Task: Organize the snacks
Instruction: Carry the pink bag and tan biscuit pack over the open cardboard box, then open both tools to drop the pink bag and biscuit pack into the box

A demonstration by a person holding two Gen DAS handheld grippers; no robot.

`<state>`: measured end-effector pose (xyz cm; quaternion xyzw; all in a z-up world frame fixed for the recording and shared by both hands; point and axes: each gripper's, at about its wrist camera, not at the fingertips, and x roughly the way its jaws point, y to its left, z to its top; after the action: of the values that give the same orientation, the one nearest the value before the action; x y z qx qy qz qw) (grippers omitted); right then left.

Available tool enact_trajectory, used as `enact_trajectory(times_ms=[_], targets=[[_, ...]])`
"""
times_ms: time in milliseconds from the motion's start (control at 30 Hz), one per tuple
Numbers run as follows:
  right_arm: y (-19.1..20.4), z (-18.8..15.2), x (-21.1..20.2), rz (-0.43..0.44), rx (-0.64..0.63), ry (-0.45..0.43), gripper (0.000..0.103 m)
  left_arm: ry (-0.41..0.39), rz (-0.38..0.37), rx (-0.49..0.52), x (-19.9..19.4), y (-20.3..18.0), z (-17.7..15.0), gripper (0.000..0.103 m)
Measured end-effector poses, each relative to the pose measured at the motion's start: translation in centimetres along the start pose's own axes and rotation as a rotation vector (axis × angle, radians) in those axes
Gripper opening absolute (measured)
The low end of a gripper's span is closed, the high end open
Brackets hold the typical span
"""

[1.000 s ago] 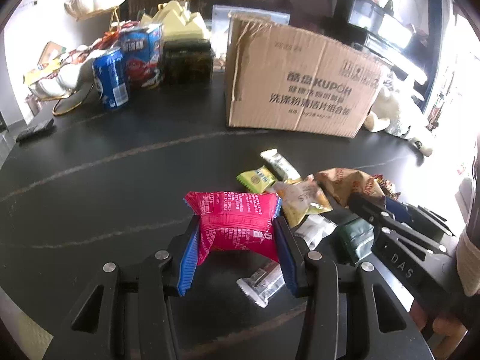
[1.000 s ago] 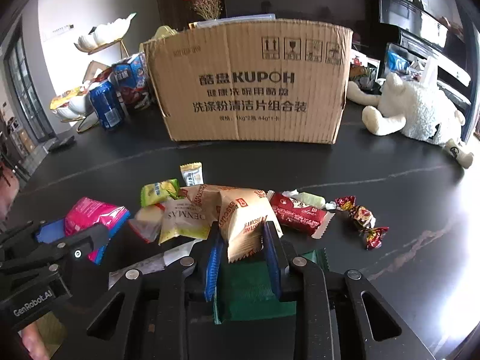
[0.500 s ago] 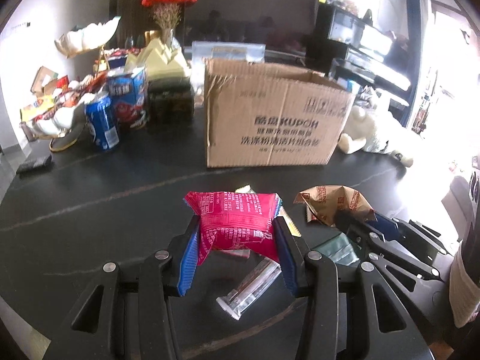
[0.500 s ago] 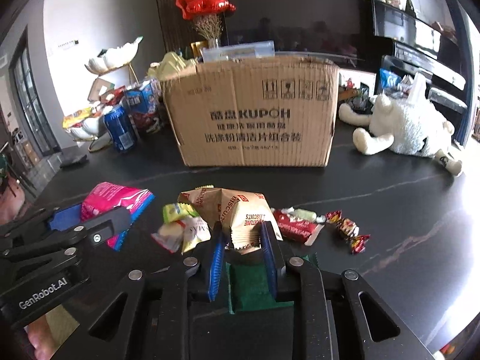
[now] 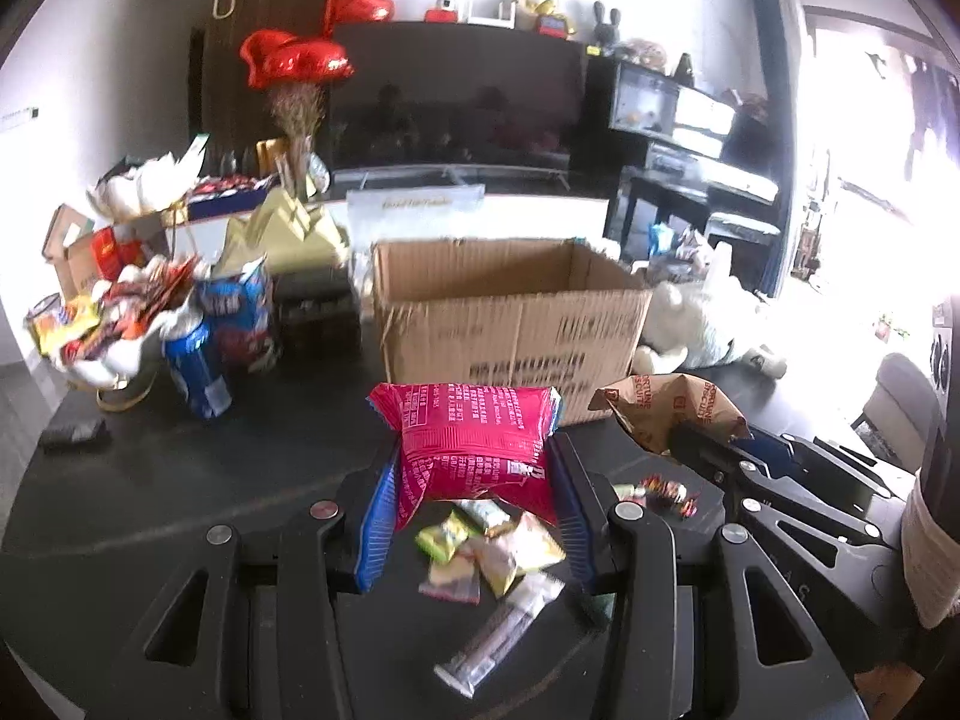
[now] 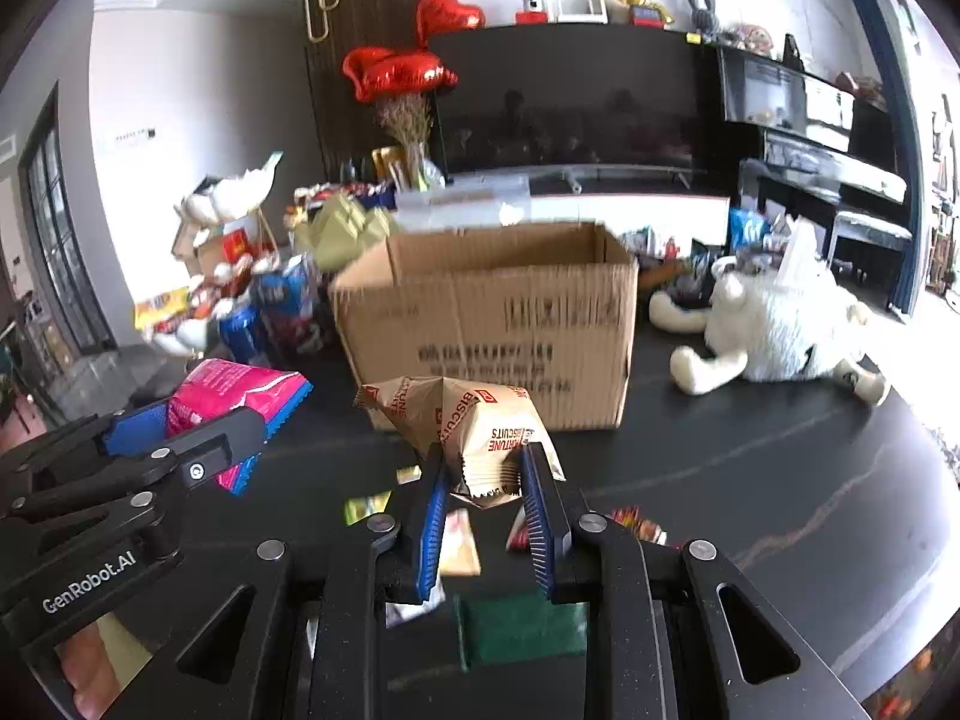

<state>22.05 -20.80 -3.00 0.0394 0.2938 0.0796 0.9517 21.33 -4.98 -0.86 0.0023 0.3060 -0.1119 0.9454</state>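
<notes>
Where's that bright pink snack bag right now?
The pink snack bag is clamped in the left tongs, held above the dark table in front of the open cardboard box, with the brown biscuit packet to its right.

The left gripper (image 5: 471,468) is squeezed onto a pink snack bag (image 5: 474,444). The right gripper (image 6: 483,480) pinches a brown biscuit pack (image 6: 480,426). Both are held up, side by side.
</notes>
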Motion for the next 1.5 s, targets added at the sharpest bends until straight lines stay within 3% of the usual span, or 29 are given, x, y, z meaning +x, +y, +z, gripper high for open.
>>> enact_trajectory(times_ms=[167, 367, 633, 767, 900, 1200, 1300, 1367, 1400, 1467, 1500], targets=[[-0.2, 1.9, -0.3, -0.001, 0.011, -0.038, 0.025, -0.012, -0.044, 0.009, 0.0, -0.2, 2.3, 0.046], [-0.6, 4.4, -0.1, -0.007, 0.021, -0.069, 0.025, -0.029, -0.042, 0.035, 0.3, -0.4, 5.1, 0.046], [-1.4, 8.4, 1.8, -0.014, 0.032, -0.067, 0.025, 0.011, -0.050, 0.051, 2.6, -0.3, 8.9, 0.046], [-1.5, 10.0, 3.0, -0.019, 0.022, -0.057, 0.025, 0.035, -0.057, 0.046, 4.3, 0.0, 10.6, 0.046], [-1.7, 11.5, 4.7, -0.026, 0.015, -0.030, 0.025, 0.096, -0.110, -0.006, 6.8, 0.7, 12.1, 0.046], [-2.7, 13.9, 9.0, -0.013, 0.014, 0.035, 0.026, 0.158, -0.091, 0.007, 11.7, 1.0, 14.4, 0.047], [-3.2, 14.4, 10.5, -0.010, 0.024, 0.053, 0.026, 0.170, -0.078, 0.014, 13.1, 1.1, 15.0, 0.053], [-3.6, 14.6, 11.5, -0.001, 0.026, 0.059, 0.031, 0.159, -0.032, 0.026, 13.8, 1.2, 15.1, 0.069], [-3.9, 14.6, 11.8, -0.002, 0.033, 0.062, 0.036, 0.149, -0.004, 0.035, 13.9, 1.3, 15.1, 0.070], [-4.6, 14.3, 11.9, -0.014, 0.081, 0.063, 0.056, 0.146, 0.012, 0.036, 13.6, 1.5, 14.8, 0.070], [-4.9, 14.2, 11.7, -0.013, 0.103, 0.059, 0.058, 0.149, 0.010, 0.032, 13.4, 1.6, 14.8, 0.070]])
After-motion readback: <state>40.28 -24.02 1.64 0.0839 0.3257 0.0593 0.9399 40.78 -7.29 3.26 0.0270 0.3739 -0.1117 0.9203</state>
